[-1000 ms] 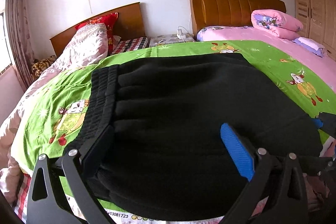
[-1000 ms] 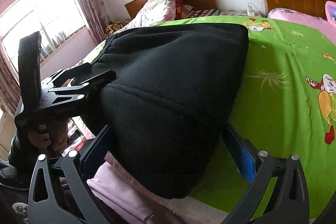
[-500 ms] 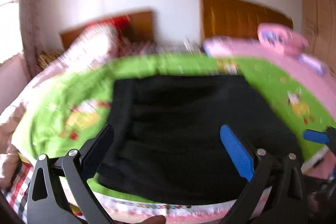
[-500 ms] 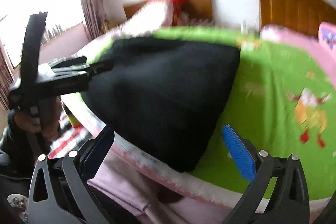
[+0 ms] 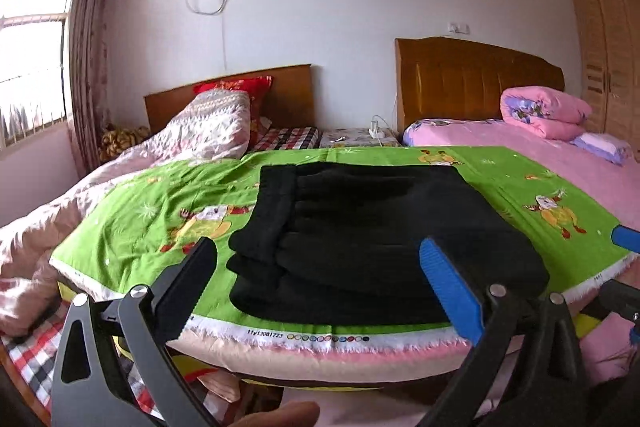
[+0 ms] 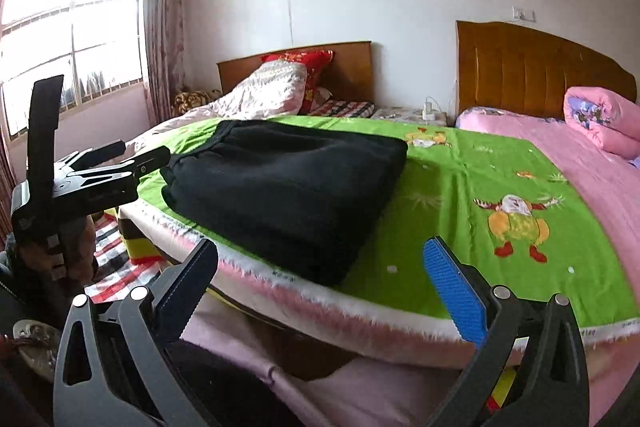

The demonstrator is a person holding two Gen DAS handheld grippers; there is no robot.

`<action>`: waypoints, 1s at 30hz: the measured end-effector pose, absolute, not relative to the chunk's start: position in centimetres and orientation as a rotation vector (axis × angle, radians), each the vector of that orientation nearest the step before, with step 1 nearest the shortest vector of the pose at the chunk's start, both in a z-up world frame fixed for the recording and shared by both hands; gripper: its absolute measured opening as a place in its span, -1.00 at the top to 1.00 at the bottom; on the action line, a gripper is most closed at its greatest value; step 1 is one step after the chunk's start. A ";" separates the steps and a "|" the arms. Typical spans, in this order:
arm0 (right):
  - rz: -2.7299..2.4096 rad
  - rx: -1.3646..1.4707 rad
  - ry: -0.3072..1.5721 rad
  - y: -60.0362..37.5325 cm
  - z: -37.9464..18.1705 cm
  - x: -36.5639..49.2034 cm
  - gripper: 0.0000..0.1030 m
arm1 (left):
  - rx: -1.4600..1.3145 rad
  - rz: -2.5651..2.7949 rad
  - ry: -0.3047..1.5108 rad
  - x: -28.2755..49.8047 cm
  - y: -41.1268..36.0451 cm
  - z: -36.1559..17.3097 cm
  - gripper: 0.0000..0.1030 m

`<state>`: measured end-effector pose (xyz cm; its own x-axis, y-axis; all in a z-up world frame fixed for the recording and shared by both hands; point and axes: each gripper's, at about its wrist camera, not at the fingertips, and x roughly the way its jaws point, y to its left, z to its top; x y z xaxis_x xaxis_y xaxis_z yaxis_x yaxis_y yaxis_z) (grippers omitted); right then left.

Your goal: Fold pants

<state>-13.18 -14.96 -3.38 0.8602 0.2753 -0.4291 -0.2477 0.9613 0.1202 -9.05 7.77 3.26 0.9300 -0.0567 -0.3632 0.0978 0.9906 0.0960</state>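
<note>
Black pants (image 5: 372,247) are lying folded into a compact stack on the green sheet (image 5: 144,219), near its front fringed edge, waistband side toward the window. Left gripper (image 5: 320,287) and right gripper (image 6: 324,291) are both hanging off the sheet's front edge, fingers spread wide, gripping nothing. Fold is looking done, so probably clearing away.

Folded pants (image 5: 372,239) lie on the sheet (image 5: 140,223) at the bed's near edge, pillows (image 5: 544,111) behind.
</note>
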 end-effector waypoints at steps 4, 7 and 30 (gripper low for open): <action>0.261 0.060 0.448 -14.7 -3.1 -13.6 -0.92 | 0.123 -0.095 0.360 -9.2 7.2 3.4 -0.97; 0.254 0.043 0.427 -14.4 -2.8 -13.9 -0.92 | 0.117 -0.102 0.375 -8.9 7.1 3.2 -0.97; 0.226 0.056 0.412 -14.8 -2.5 -14.0 -0.92 | 0.139 -0.133 0.375 -8.6 6.8 3.0 -0.97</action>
